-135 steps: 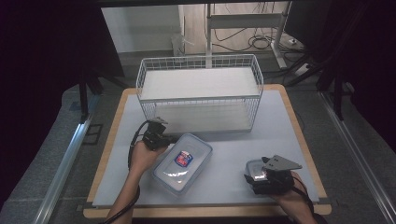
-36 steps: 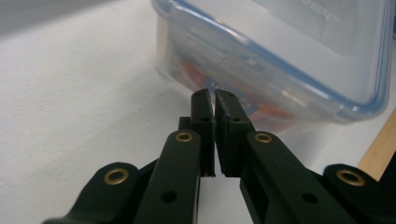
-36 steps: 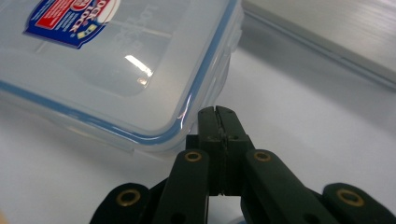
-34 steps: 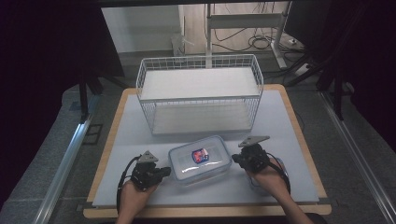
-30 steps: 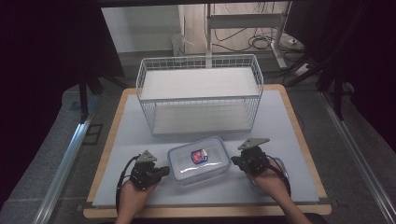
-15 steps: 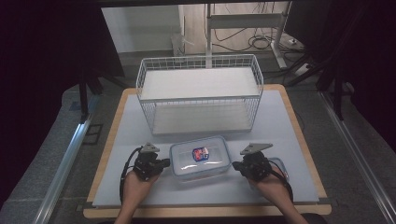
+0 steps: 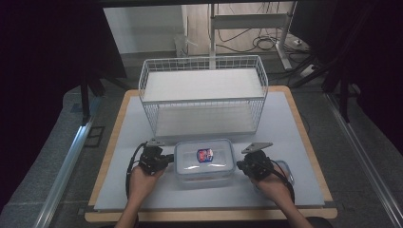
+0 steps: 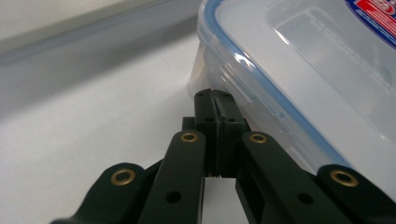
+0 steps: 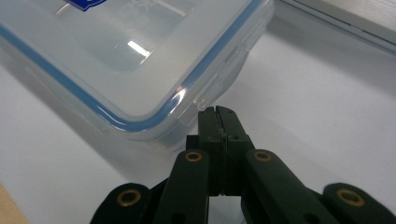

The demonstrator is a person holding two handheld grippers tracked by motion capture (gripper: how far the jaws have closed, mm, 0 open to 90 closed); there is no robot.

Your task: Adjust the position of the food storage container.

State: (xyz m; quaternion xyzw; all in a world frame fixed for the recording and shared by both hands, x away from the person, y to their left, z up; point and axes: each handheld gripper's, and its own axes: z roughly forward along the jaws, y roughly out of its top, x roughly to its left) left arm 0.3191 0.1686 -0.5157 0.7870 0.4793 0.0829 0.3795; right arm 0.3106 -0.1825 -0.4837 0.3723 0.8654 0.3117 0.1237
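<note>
A clear plastic container [image 7: 204, 161] with a blue-rimmed lid lies flat on the white desk [image 7: 142, 199] near its front edge, just in front of a white wire basket [image 7: 202, 97] that stands farther back. A red and blue label [image 7: 205, 154] sits on the lid. The left gripper [image 7: 164, 160] is at the container's left end and the right gripper [image 7: 241, 165] at its right end — one on each side, both low over the desk and each held in a hand. In the left gripper view the two black fingers [image 8: 223, 116] are pressed flat together with nothing between them, their tips right at the container's lower corner [image 8: 205, 84], under the lid's blue seal; whether they touch the wall I cannot tell. In the right gripper view the fingers [image 9: 226, 123] are likewise closed on each other and empty, their tips just beside the container's rounded corner [image 9: 163, 126] by a lid clasp [image 9: 212, 86]. Behind the right hand, a second, smaller clear lidded tub [image 7: 285, 171] lies on the desk.
</note>
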